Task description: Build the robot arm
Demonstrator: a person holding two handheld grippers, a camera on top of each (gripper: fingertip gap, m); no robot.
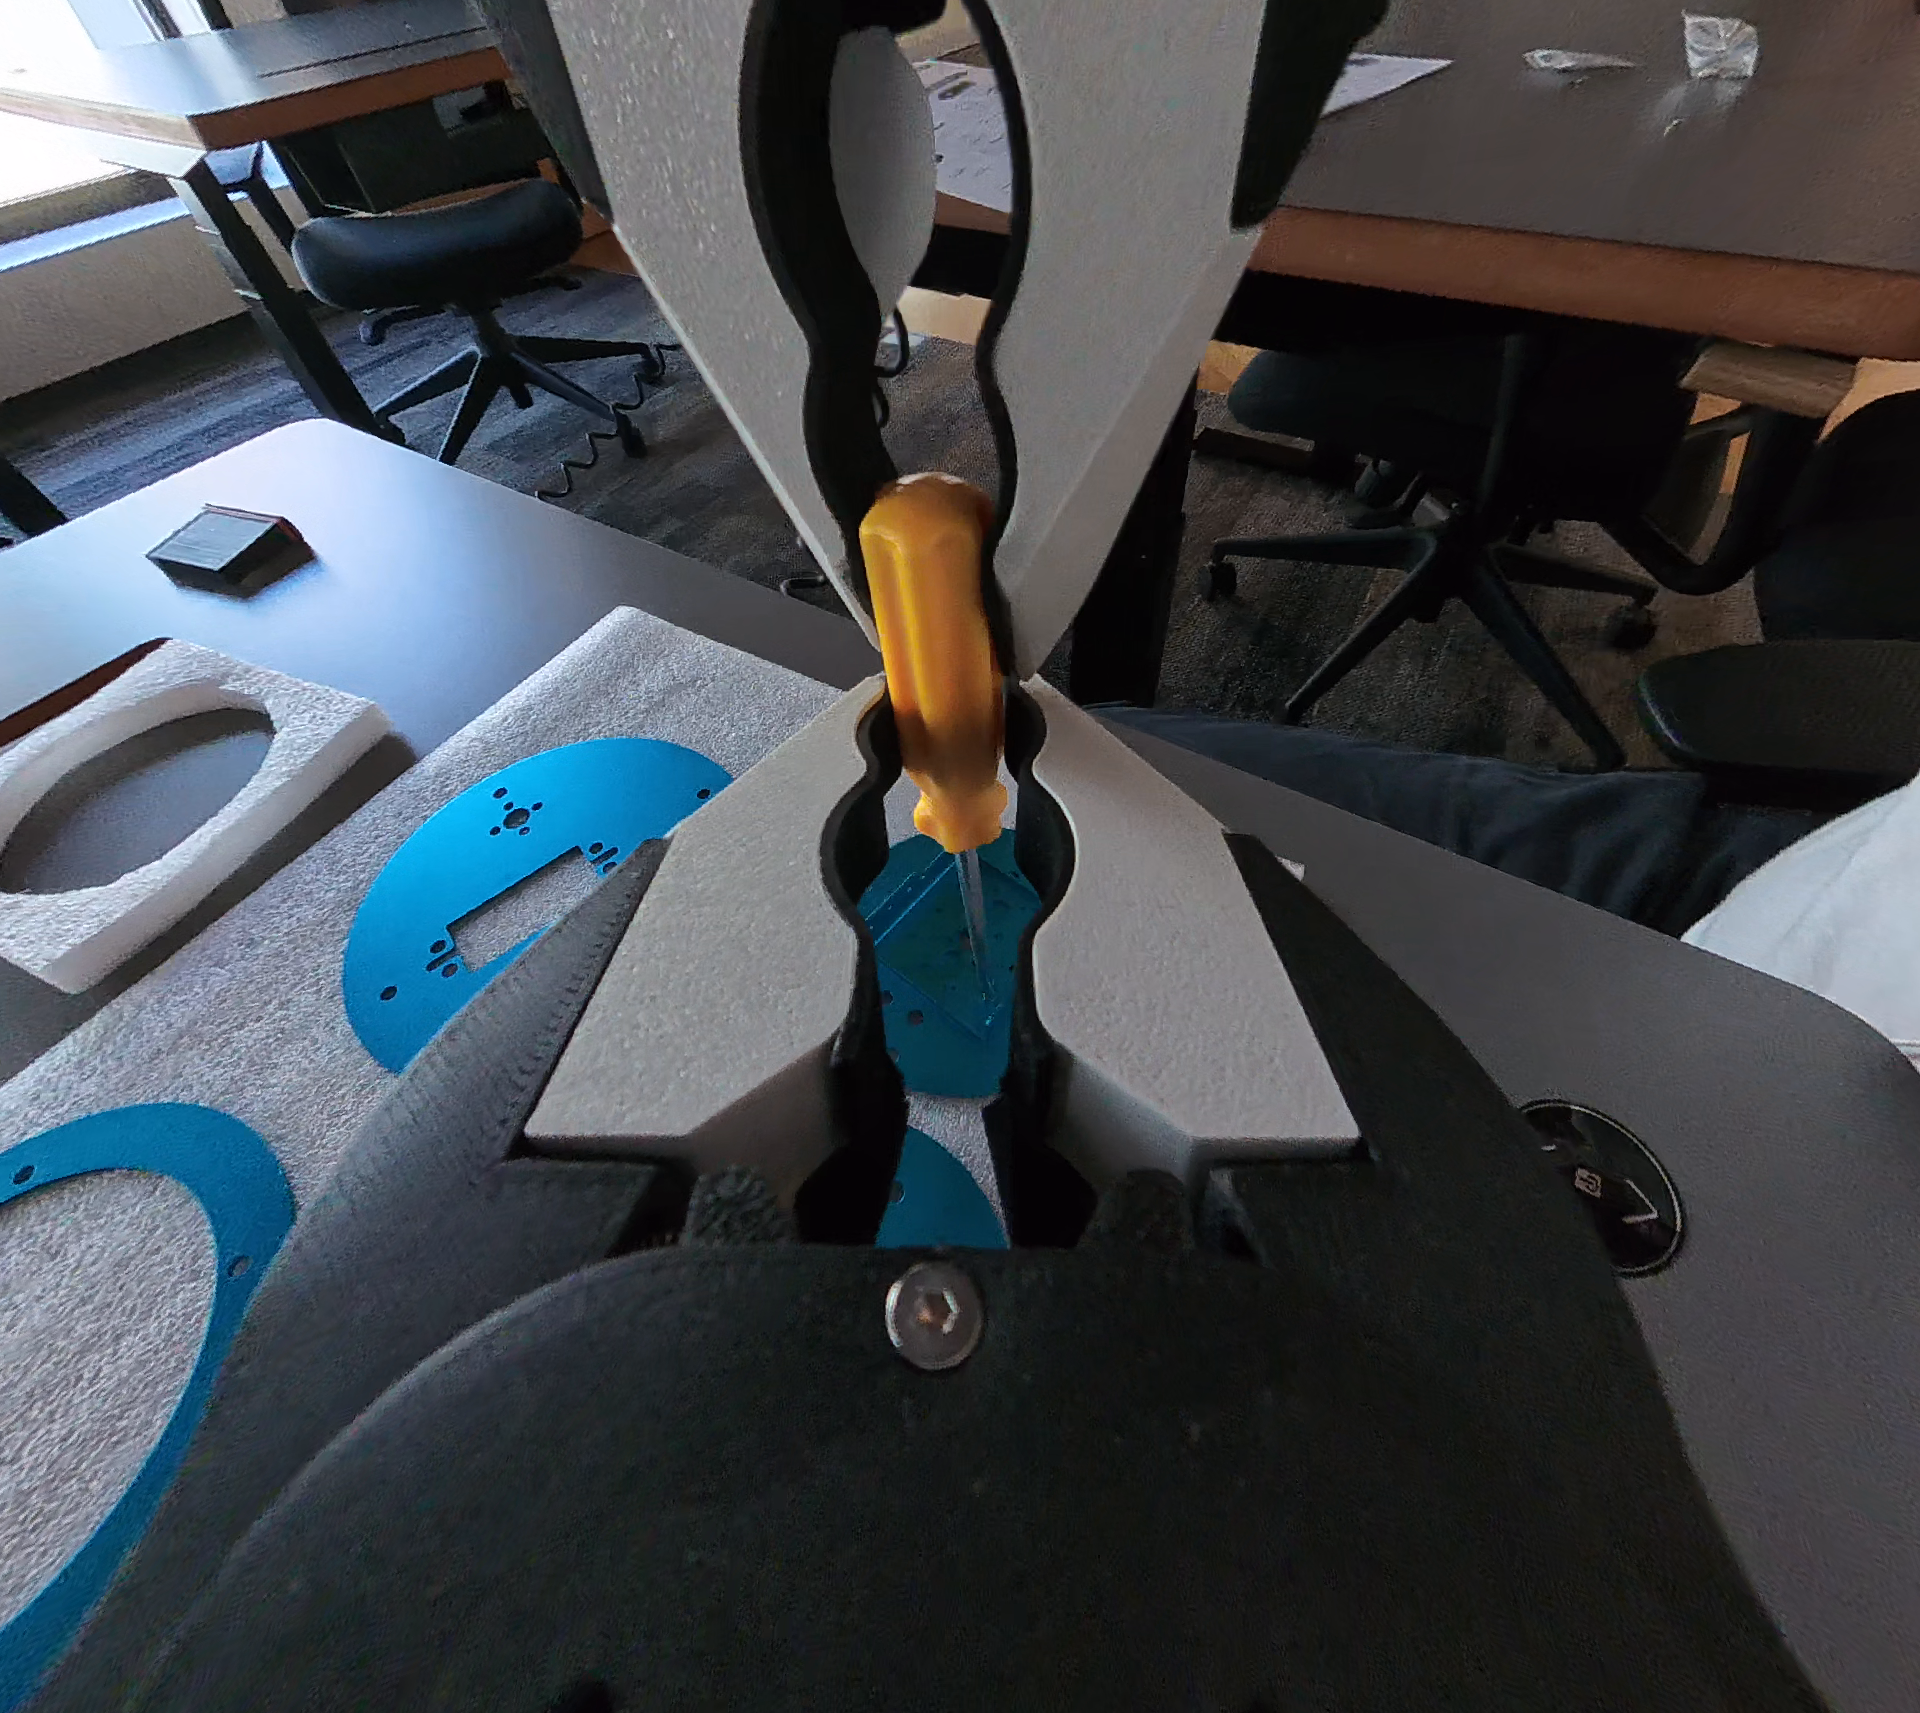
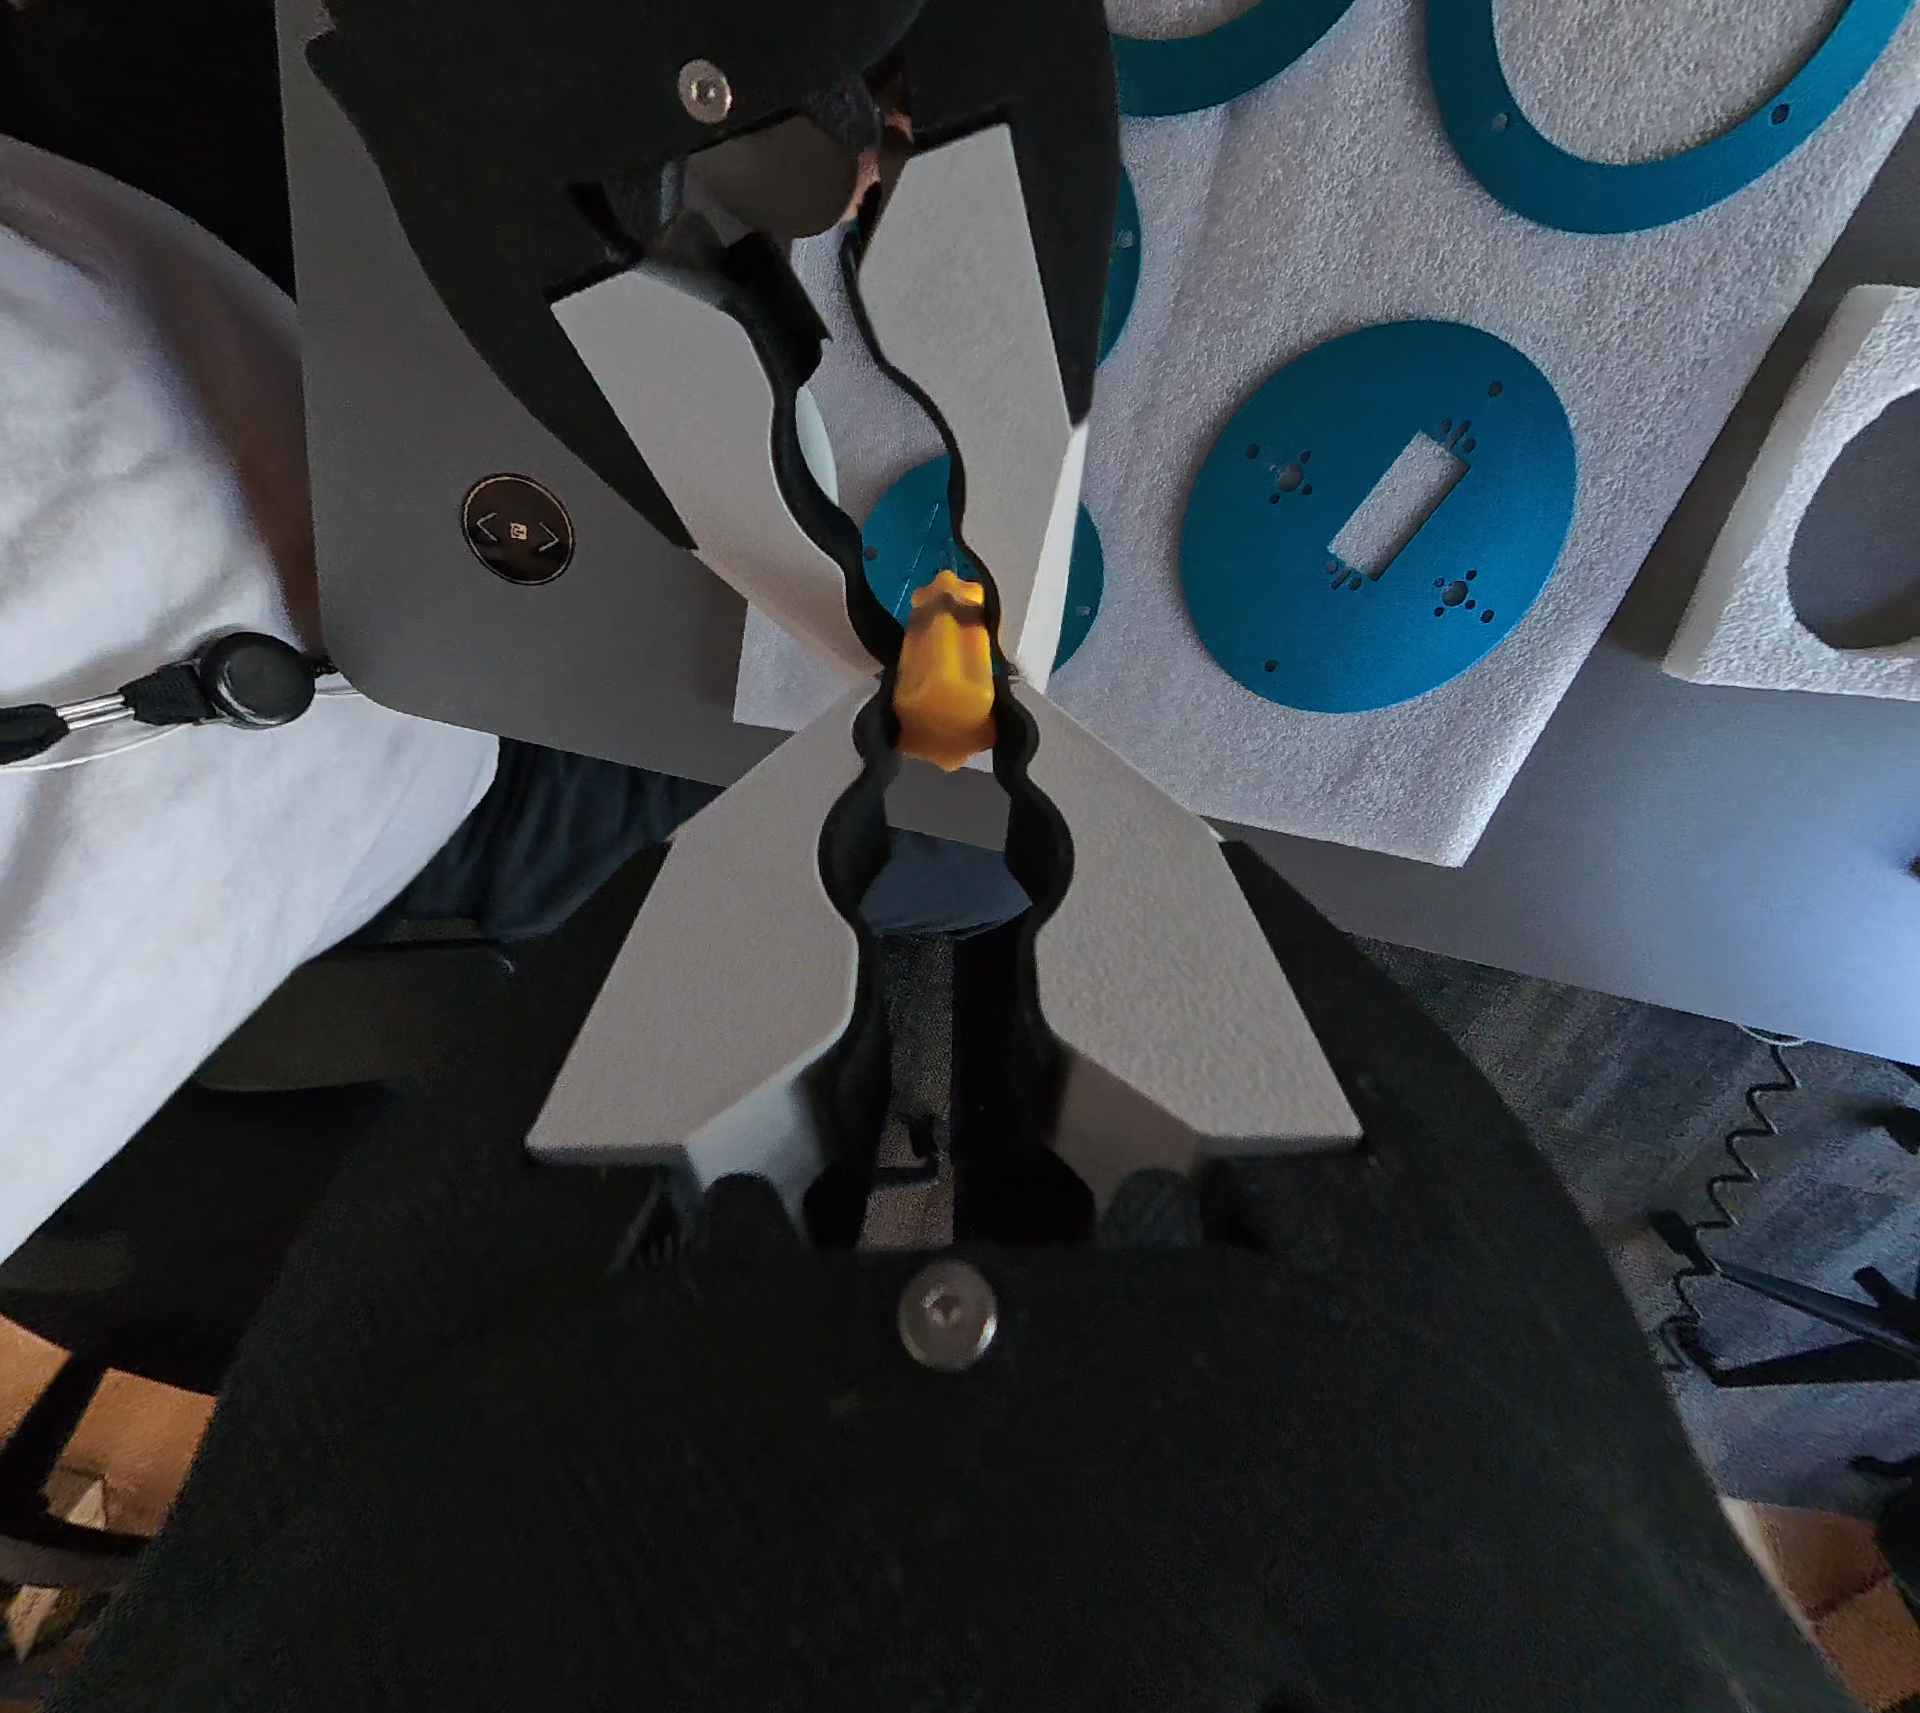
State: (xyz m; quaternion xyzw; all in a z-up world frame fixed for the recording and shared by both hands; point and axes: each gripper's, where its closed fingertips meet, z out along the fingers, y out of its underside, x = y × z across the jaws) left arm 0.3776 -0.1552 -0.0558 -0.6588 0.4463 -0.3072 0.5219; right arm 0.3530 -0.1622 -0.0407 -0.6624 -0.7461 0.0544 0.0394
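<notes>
above the grey desk (image 1: 540, 541), near its rounded corner, my two grippers meet tip to tip on one yellow-handled screwdriver (image 1: 935, 655). my left gripper (image 1: 940, 728) has its fingers closed on the lower half of the handle; my right gripper (image 2: 943, 707), coming from the opposite side, has its fingers closed on the upper half, so both clamp the same tool at once. the thin shaft (image 1: 971, 905) points down toward a blue perforated bracket (image 1: 951, 957) standing on a small blue disc (image 2: 904, 541), but i cannot tell whether the tip touches it. the tool is held steeply, tilted a little, clear of the white foam sheet (image 1: 644, 676). counted on that sheet: two blue rings (image 2: 1662, 188), one blue disc with a rectangular slot (image 2: 1382, 520), and the small disc under the bracket. a separate foam block with an oval cut-out (image 1: 156, 790) lies just beside the sheet, one small dark box (image 1: 231, 543) sits farther back, and one round control button (image 2: 517, 531) is set in the desk edge. a person's white sleeve (image 2: 156, 624) shows beside the desk.
</notes>
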